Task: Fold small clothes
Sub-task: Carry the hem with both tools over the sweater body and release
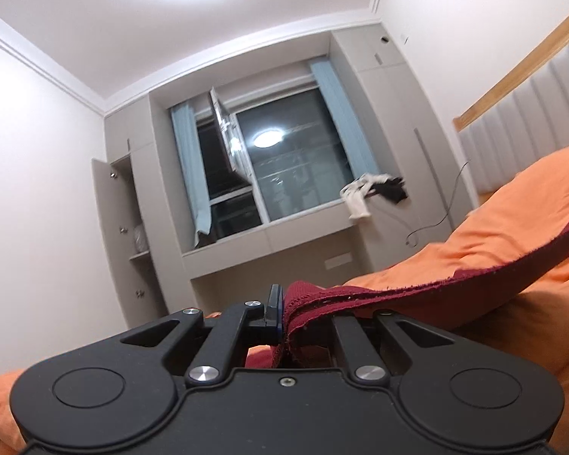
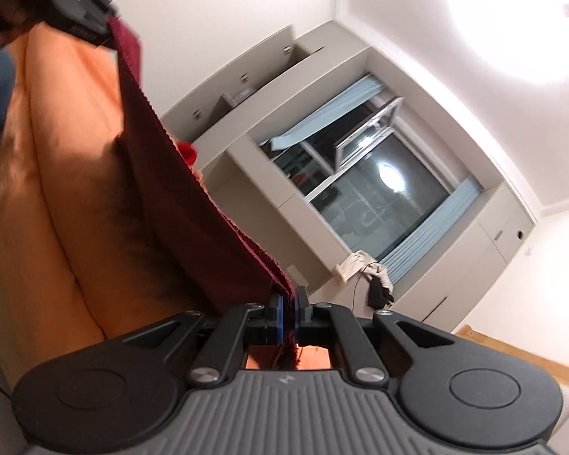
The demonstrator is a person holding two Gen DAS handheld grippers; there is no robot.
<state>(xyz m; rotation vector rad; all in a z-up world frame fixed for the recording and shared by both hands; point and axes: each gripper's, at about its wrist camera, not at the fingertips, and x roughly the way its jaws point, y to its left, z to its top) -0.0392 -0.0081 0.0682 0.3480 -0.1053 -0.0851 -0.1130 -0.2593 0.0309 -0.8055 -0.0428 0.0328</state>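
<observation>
The left tongs (image 1: 284,313) are pinched on one end of a dark red garment (image 1: 428,292), a ribbed knit with a frayed, fuzzy edge. The cloth bunches thickly over the right-hand finger, hiding it, while the left-hand finger shows a blue pad against the fabric. From there the garment runs as a taut band up and to the right, lifted above the orange bedding (image 1: 512,227), which is smooth and softly creased.

In the right wrist view the right tongs (image 2: 289,311) are pressed together on the other end of the dark red garment (image 2: 178,174), the thin edge caught between two blue pads on black, hinged fingers. The knit stretches away as a long flat strip to the left tongs (image 2: 91,26) at the upper left, its fine-toothed edge standing out against the pale wall. It hangs above the orange bedding (image 2: 57,151) and casts a blurred shadow on it.

Beyond stand matte grey-beige built-in cupboards (image 1: 125,227) around a dark window (image 1: 292,163) with pleated pale blue curtains (image 1: 189,167). A crumpled heap of white and black clothes (image 1: 371,189) lies on the sill.
</observation>
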